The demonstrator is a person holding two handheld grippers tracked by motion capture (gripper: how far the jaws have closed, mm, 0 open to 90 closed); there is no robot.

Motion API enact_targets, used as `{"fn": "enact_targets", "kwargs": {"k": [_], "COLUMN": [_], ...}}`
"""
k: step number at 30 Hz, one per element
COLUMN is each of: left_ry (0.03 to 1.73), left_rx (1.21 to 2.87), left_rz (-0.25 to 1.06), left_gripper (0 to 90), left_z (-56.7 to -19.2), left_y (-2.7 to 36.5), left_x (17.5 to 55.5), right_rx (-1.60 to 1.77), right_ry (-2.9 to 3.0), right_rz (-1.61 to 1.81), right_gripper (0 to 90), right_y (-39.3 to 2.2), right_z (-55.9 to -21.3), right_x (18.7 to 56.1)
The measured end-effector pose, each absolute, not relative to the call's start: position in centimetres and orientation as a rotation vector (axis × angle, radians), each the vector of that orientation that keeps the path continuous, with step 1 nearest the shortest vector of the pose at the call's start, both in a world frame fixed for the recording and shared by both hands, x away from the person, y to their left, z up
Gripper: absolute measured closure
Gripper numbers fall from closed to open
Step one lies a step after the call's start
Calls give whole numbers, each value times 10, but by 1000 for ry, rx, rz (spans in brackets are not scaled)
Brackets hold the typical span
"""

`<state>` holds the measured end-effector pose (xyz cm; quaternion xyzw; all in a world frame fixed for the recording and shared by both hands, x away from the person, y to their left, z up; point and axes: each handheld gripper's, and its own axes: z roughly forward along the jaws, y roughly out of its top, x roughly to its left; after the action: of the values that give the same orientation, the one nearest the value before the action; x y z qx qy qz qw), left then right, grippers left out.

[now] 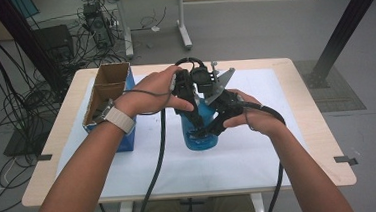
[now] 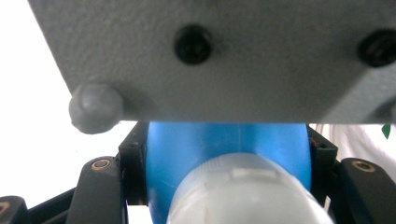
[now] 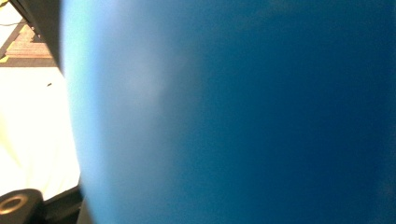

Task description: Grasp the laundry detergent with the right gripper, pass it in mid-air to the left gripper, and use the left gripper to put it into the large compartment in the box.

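Closest to us in the high view, two forearms come in from the table's near edge and meet over a blue bottle (image 1: 199,130) standing on the white sheet (image 1: 239,157) that covers the table (image 1: 318,127). We see the bottle as translucent blue plastic, upright, roughly mid-table, with the open cardboard box (image 1: 109,99) just to its left.

The left gripper (image 1: 189,113) comes down on the bottle from above, the hand wrapped over its body; the left gripper view looks along the black jaws and there we find them pinching the bottle (image 2: 224,154) on both flanks, the pads tight against the blue wall. A pale, whitish cylindrical part (image 2: 243,196) sits low in that view, in front of the blue; we cannot tell for sure what it is. Above it hangs a grey plate (image 2: 210,60) with a dark screw head, hiding what lies beyond.

The right gripper (image 1: 216,124) reaches the bottle from its right side, low on the body. The right gripper view sits so close that the bottle (image 3: 233,116) is one blurred blue surface, paler toward its left edge; its jaws are out of sight behind the blue, yet they stand at their tightest, clamped on the bottle.

Beyond the bottle, the high view gives what the gripper views lack: the box's open top, the far table edge, then grey floor with tangled cables (image 1: 20,97)
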<state>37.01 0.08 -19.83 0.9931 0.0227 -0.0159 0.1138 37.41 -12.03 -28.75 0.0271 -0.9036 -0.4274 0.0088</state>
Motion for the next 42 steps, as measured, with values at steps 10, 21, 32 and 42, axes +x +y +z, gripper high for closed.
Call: {"fn": "enact_targets", "kwargs": {"k": [10, 21, 32, 42], "left_ry": [69, 68, 59, 126], "left_rx": [2915, 2926, 2931, 2930], "left_rz": [-37, -19, 29, 32], "left_gripper": [377, 377, 378, 377], "left_z": [-197, -195, -190, -189], "left_y": [1, 0, -3, 6], "left_x": [369, 366, 363, 363], "right_rx": [89, 75, 90, -181], "right_ry": [-2817, -2807, -2818, -2824], "right_rz": [-1349, -1348, -1391, -1349], "right_gripper": [435, 433, 400, 119], "right_y": [-120, -120, -123, -170], "right_z": [-287, -286, -284, -297], "right_x": [374, 372, 372, 377]}}
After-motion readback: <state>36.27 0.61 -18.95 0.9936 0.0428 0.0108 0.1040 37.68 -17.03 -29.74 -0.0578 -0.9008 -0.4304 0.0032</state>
